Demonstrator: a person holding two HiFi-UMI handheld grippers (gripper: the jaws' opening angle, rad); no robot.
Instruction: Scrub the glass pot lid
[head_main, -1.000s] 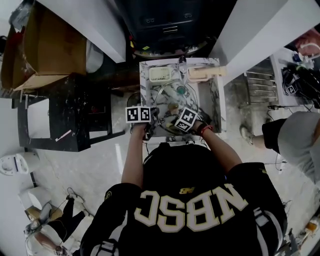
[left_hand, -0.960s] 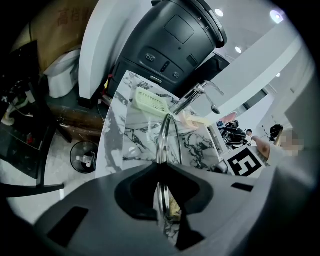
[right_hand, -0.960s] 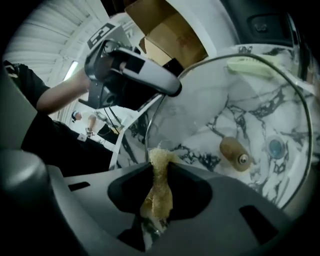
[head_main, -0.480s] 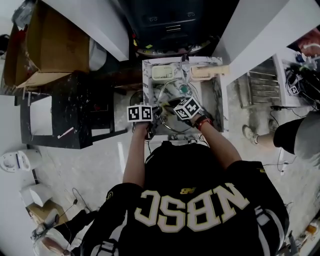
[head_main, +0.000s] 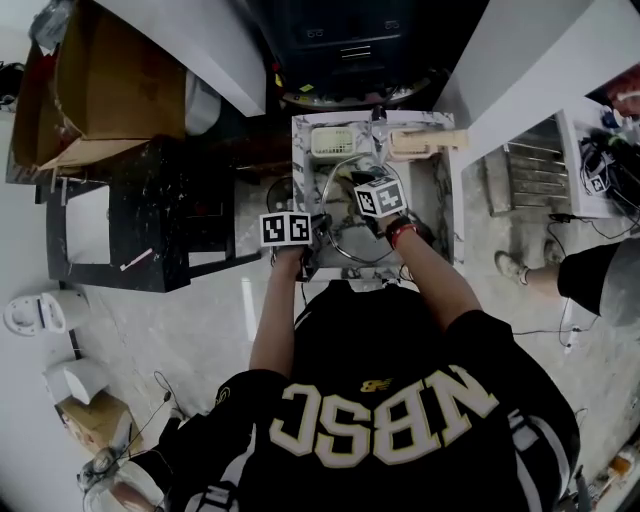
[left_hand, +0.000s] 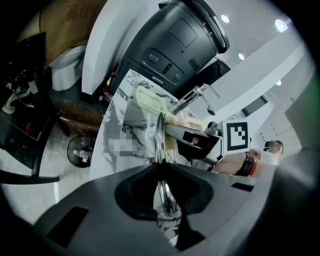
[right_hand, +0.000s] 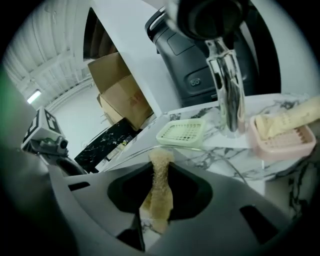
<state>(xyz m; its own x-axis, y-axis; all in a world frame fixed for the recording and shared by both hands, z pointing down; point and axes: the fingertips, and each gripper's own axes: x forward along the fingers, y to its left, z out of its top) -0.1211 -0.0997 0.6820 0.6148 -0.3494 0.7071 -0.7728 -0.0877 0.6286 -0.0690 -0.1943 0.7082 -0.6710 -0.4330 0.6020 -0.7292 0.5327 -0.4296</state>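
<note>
Right gripper (head_main: 372, 192) and sponge (right_hand: 159, 195) now farther across the lid (left_hand: 159, 142), toward faucet (right_hand: 227, 95).

Marble sink top (right_hand: 220, 145): green slotted tray (right_hand: 181, 132) left of faucet (right_hand: 227, 95), pink tray (right_hand: 282, 142) right

Sink (head_main: 441, 214) at upper centre, glass pot lid (head_main: 348, 236) in it, left gripper (head_main: 313, 230) on the lid's left rim, right gripper (head_main: 357, 182) with scrub pad (right_hand: 159, 192) over the lid, faucet (head_main: 378, 118) behind, cardboard box (head_main: 110, 85) upper left.
</note>
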